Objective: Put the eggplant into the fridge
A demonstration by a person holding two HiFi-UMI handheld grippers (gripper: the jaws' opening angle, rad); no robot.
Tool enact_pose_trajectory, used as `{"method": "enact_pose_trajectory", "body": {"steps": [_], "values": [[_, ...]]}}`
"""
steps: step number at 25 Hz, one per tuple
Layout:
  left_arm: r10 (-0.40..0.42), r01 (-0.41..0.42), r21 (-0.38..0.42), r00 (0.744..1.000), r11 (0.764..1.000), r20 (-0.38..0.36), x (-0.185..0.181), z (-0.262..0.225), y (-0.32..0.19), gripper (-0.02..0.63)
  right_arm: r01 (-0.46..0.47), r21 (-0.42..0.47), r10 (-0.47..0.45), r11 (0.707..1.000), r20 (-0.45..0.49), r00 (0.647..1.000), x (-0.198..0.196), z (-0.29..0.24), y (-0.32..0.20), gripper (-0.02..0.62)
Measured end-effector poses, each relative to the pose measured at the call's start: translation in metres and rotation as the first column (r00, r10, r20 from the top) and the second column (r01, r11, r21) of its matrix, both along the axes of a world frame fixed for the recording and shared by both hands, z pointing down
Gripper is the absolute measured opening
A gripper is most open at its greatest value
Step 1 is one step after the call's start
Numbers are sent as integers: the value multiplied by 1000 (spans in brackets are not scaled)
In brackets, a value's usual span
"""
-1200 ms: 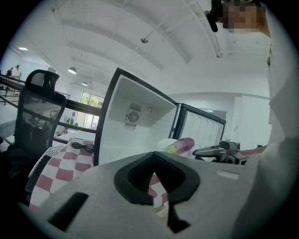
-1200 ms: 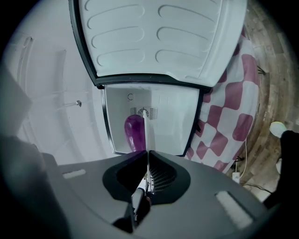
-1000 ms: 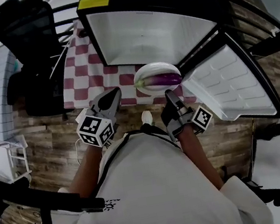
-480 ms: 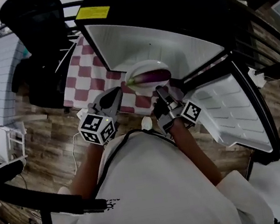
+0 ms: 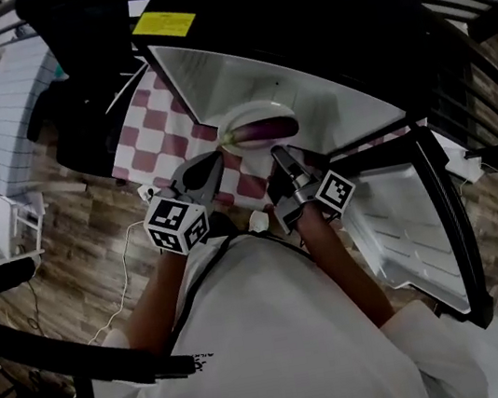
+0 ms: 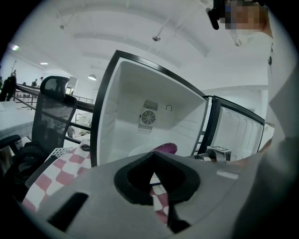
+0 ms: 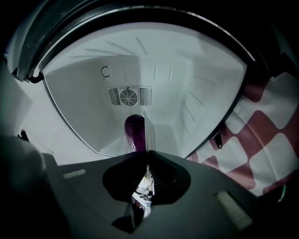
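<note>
A purple eggplant (image 5: 263, 130) lies on a white plate (image 5: 249, 114), held at the mouth of the open black fridge (image 5: 311, 3). My right gripper (image 5: 277, 154) is shut on the plate's near rim. In the right gripper view the plate (image 7: 150, 133) shows edge-on in front of my right gripper (image 7: 147, 154), with the eggplant (image 7: 134, 131) on its left and the fridge's white inside (image 7: 187, 79) behind. My left gripper (image 5: 209, 162) is shut and holds nothing, just left of the plate. In the left gripper view the eggplant (image 6: 166, 148) peeks over my left gripper (image 6: 152, 154).
The fridge door (image 5: 402, 220) stands open to the right. A red and white checked cloth (image 5: 153, 124) covers the surface under and left of the fridge. A black office chair (image 5: 76, 43) stands at the left, and a white cable (image 5: 124, 271) lies on the wooden floor.
The right gripper has carried the plate with the eggplant from the checked cloth to the fridge's opening. The left gripper has moved forward alongside it.
</note>
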State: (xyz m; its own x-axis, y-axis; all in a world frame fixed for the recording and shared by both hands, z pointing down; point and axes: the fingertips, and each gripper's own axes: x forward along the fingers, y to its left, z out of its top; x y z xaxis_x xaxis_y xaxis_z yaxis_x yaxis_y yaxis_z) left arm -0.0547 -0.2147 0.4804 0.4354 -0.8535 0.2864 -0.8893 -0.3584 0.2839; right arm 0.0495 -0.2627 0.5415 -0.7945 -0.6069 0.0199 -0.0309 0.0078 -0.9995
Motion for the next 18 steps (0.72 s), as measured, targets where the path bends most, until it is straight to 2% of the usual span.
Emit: {"method": "enact_pose_trajectory", "body": {"steps": [7,18], "values": [[-6,6,-13,1000,1000,-7,-3,5,-11,6,-8,-14,8,1000,1,1000,-4,4,-14,21],[69,-69,-30,998,997,-5,-26,14,-37,6,-91,4,91,996,-30,995,-9,5,-30,21]]}}
